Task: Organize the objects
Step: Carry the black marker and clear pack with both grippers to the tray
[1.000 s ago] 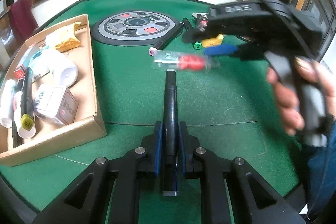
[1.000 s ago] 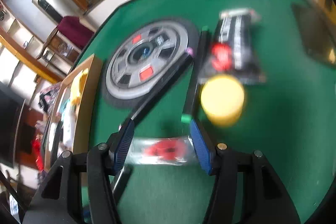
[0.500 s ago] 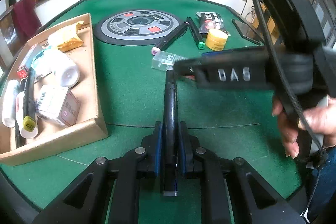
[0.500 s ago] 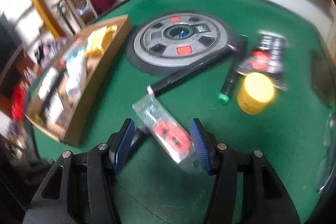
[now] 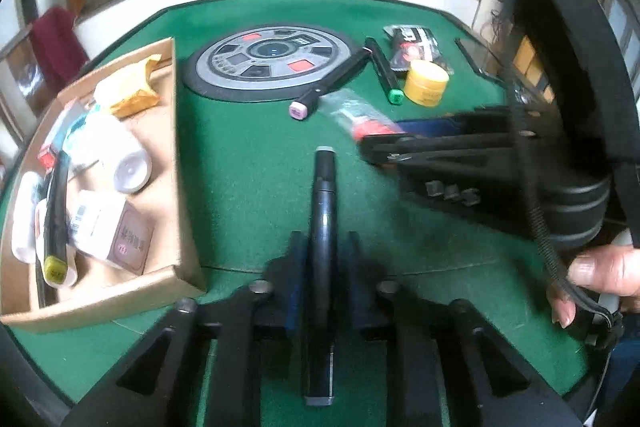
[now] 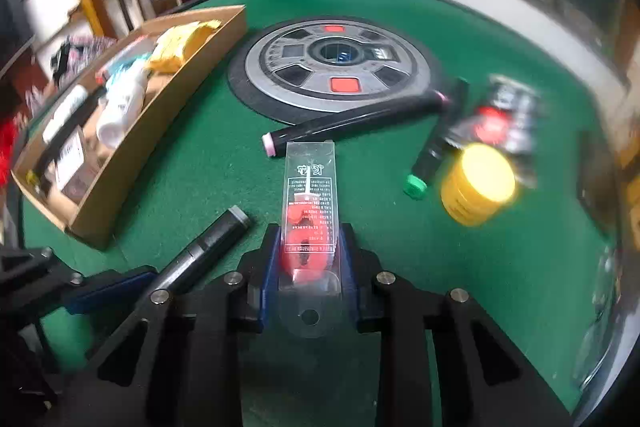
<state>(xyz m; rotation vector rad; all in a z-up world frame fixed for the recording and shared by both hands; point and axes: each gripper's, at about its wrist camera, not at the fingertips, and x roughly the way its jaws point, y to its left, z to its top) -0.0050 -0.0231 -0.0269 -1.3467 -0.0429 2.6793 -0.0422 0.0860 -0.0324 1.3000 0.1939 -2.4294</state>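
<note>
My left gripper is shut on a black pen that sticks out forward over the green felt. A clear plastic packet with a red item inside lies lengthwise between the blue pads of my right gripper. The jaws are closing and the pads press on the packet's sides. In the left wrist view the right gripper comes in from the right with the packet at its tip. An open cardboard box with several items stands at the left.
A round grey disc lies at the table's middle back. Right of it are a pink-capped black marker, a green-capped marker, a yellow jar and a black packet. A hand grips the right tool.
The right gripper rolled so the packet went from crosswise to lengthwise between its fingers, and its jaws narrowed onto it. The left gripper and its pen stayed put.
</note>
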